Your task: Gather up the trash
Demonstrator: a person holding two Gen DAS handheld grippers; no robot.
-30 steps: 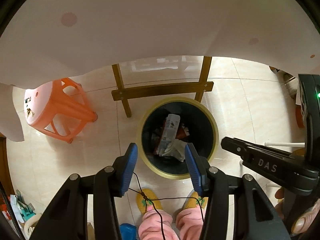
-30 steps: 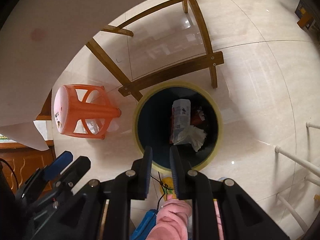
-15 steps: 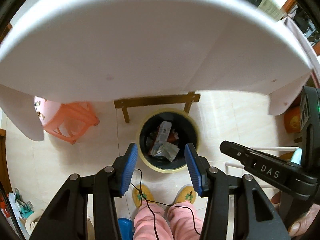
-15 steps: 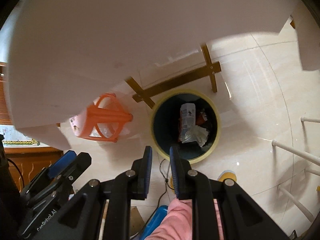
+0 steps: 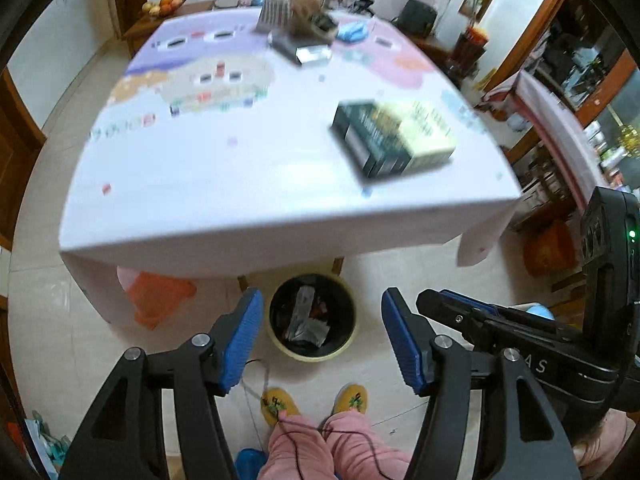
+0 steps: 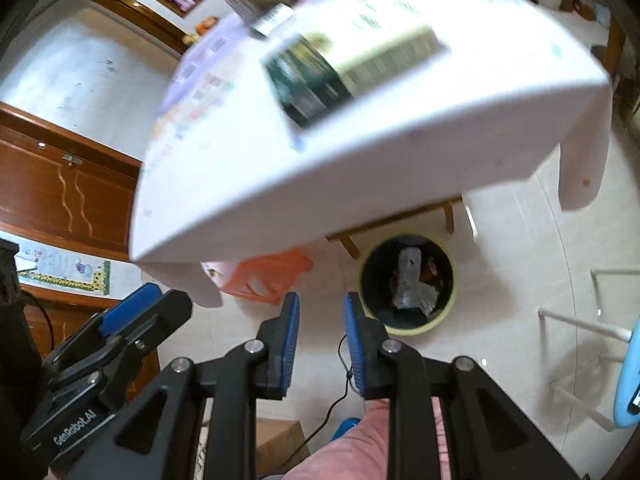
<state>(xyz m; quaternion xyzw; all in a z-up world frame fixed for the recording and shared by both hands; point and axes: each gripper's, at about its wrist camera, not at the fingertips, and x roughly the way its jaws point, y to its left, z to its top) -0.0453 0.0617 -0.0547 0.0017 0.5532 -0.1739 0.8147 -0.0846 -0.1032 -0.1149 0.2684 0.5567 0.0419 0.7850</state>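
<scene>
1. Looking down the left gripper (image 5: pixel 322 334): jaws apart and opening, nothing between the blue pads (image 5: pixel 242 338). Both views motion-blurred.
2. Far left, under the table edge: orange stool (image 5: pixel 160 298), partly hidden by the hanging cloth.
3. Centre, on the tiled floor: round bin (image 5: pixel 313 317), dark inside with a pale rim, just under the near edge of the table (image 5: pixel 248 168). In this view it shows framed in the gap of the left jaws, well below them, not touching.
4. Trash (image 5: pixel 306 316) lies inside the bin: a pale wrapper, crumpled paper, something red.
5. On the tabletop, right of centre: dark-and-cream box (image 5: pixel 394 138), blurred.
6. Right gripper (image 6: pixel 321 338): jaws narrowly apart and opening, nothing between them. In its view the bin (image 6: pixel 407 285) lies right of the jaws and beyond their tips.
7. Near edge: yellow slippers (image 5: pixel 280 402) and pink trouser legs (image 5: pixel 332 448).
</scene>
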